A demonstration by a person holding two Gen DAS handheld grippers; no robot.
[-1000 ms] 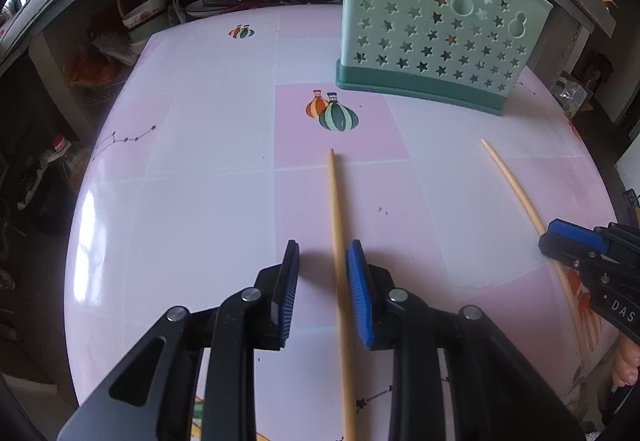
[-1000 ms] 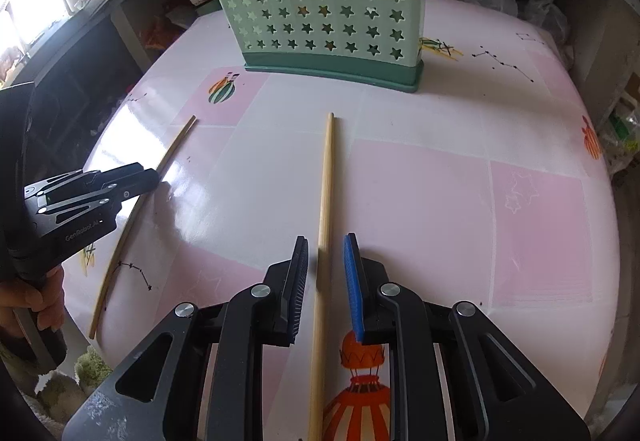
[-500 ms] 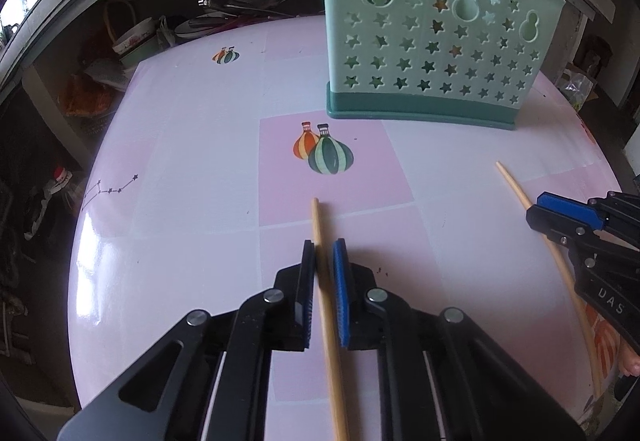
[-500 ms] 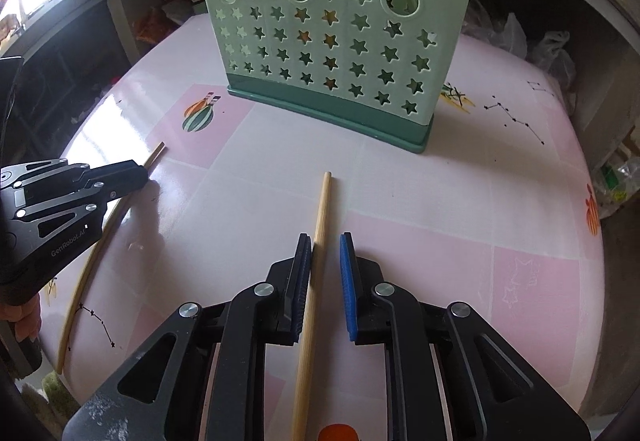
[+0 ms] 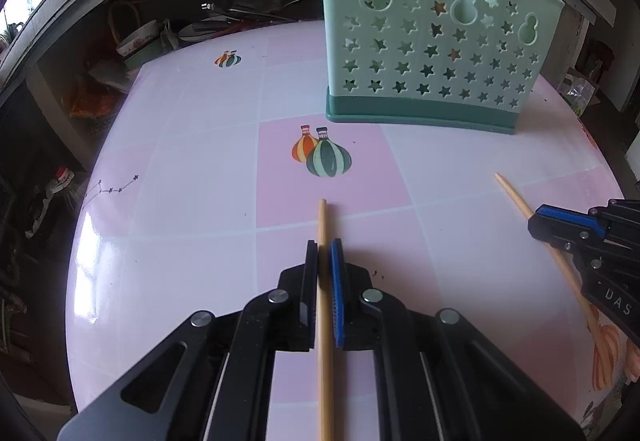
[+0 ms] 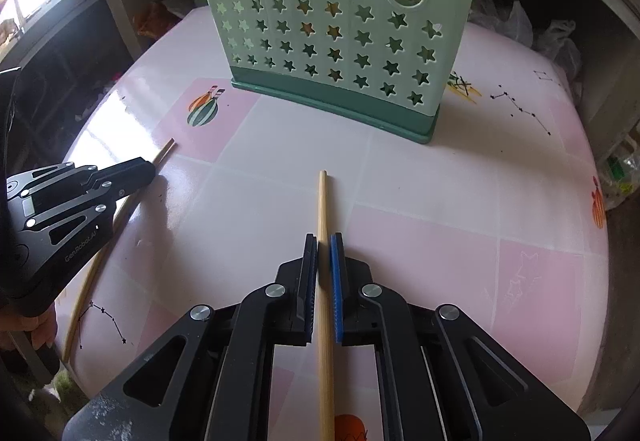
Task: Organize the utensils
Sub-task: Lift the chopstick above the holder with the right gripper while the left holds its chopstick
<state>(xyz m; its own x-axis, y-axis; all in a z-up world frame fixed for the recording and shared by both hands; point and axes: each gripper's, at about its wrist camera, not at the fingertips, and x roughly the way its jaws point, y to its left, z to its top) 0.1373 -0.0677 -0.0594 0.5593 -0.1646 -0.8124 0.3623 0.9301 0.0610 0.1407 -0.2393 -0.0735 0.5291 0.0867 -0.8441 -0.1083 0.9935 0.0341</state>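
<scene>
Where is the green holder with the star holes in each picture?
Left wrist view: the green holder stands at the top, right of the middle, beyond the chopstick pinched in the left gripper.
Right wrist view: the green holder stands at the top middle, beyond the other chopstick pinched in the right gripper.
Shared landmark: the striped balloon print on the pink tablecloth, in front of the holder's left corner.

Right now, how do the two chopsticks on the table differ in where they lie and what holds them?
The left chopstick lies in front of the balloon print and is clamped by the left gripper. The right chopstick lies in front of the green holder and is clamped by the right gripper. Both are plain wood, point toward the holder, and are gripped a little behind their far tips.
</scene>
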